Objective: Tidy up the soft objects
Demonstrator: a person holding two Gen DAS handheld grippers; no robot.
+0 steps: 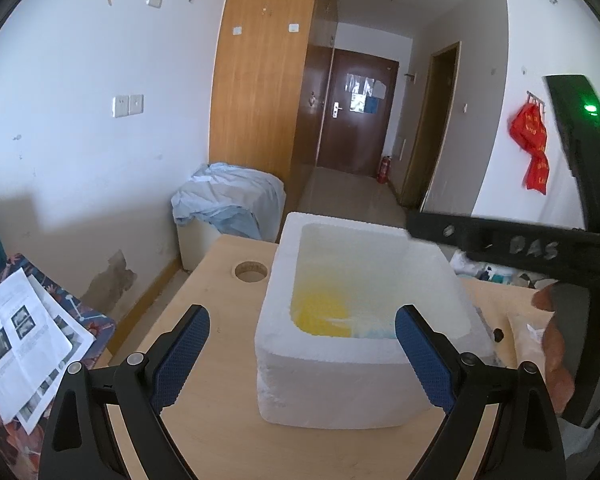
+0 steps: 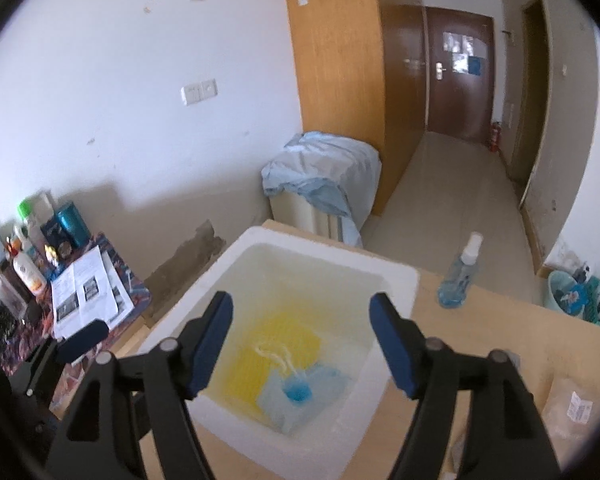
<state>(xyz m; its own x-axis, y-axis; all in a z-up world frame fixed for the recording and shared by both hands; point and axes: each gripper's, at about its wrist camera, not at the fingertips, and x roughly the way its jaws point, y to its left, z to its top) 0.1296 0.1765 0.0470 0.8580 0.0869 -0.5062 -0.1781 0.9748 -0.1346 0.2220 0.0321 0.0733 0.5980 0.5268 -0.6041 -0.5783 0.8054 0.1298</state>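
Observation:
A white foam box [image 1: 276, 320] stands on the light wooden table [image 1: 220, 400]. Inside it lie a yellow soft mesh piece [image 2: 276, 344] and a pale blue soft puff [image 2: 300, 390] with a white string. My right gripper [image 2: 302, 300] hovers over the box's opening, jaws wide apart, nothing between them. My left gripper [image 1: 303, 314] stands open at the near side of the box, its right pad [image 1: 420, 352] at the near rim. It holds nothing. In the left wrist view the right tool's black body [image 1: 540, 252] reaches in from the right, held by a hand [image 1: 556, 344].
A blue spray bottle [image 2: 460, 276] stands right of the box. A clear plastic packet [image 2: 576, 404] lies at the table's right. The tabletop has a round hole [image 1: 251, 271]. A side table with papers [image 2: 88, 292] and bottles is on the left, a sheet-covered bin [image 2: 324, 168] behind.

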